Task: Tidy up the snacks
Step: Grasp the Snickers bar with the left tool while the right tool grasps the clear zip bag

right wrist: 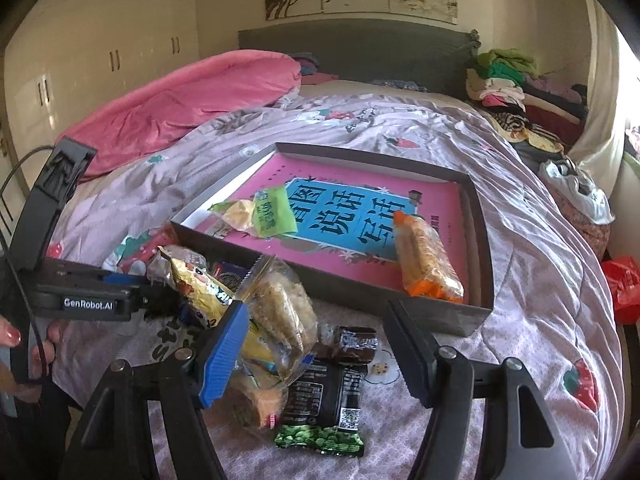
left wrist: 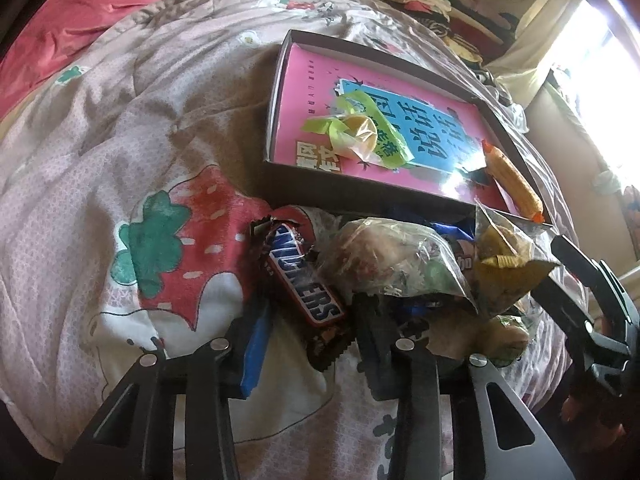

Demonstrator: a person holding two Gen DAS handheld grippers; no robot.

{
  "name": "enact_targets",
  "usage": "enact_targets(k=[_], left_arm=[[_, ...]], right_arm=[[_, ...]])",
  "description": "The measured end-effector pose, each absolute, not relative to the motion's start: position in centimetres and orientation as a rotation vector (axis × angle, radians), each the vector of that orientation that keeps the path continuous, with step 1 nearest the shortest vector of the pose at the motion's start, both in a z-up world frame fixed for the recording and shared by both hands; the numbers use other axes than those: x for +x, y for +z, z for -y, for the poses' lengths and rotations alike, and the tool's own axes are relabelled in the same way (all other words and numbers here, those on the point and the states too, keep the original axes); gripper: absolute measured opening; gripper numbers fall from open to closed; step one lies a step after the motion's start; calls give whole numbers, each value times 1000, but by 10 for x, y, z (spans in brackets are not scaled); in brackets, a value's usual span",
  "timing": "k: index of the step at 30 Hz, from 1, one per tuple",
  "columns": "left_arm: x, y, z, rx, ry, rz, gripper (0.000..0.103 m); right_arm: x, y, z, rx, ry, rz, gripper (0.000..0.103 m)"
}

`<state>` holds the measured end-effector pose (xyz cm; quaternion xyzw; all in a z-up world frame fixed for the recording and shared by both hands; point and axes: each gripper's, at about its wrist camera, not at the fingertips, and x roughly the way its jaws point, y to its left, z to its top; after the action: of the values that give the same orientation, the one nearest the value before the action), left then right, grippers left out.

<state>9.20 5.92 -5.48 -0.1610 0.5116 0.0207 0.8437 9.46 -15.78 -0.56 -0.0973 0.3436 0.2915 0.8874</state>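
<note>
A shallow dark box (left wrist: 362,196) (right wrist: 440,312) with a pink book inside lies on the bed. In it sit a green-and-yellow snack (left wrist: 360,132) (right wrist: 260,212) and an orange-wrapped bar (left wrist: 514,184) (right wrist: 426,260). A pile of snacks lies in front of the box. My left gripper (left wrist: 310,312) is open with a Snickers bar (left wrist: 304,280) between its fingers, not clamped. My right gripper (right wrist: 316,344) is open around a clear bag of pastry (right wrist: 280,312), above a dark green-printed pack (right wrist: 328,400) and a small brown pack (right wrist: 352,344). A gold wrapper (right wrist: 196,280) lies beside the left gripper.
The bed has a pale strawberry-print quilt (left wrist: 120,160) (right wrist: 520,240). A pink blanket (right wrist: 192,108) lies at the far left, folded clothes (right wrist: 504,76) at the headboard's right, and a red bag (right wrist: 622,284) off the right edge. Wardrobes line the left wall.
</note>
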Motion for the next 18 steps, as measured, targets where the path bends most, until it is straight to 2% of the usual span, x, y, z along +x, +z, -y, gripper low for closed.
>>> enact_targets(k=[18], left_arm=[[91,-56,-69,-346,63,-1077,37]], right_arm=[[101,-24,141,-258,625,-746,69]])
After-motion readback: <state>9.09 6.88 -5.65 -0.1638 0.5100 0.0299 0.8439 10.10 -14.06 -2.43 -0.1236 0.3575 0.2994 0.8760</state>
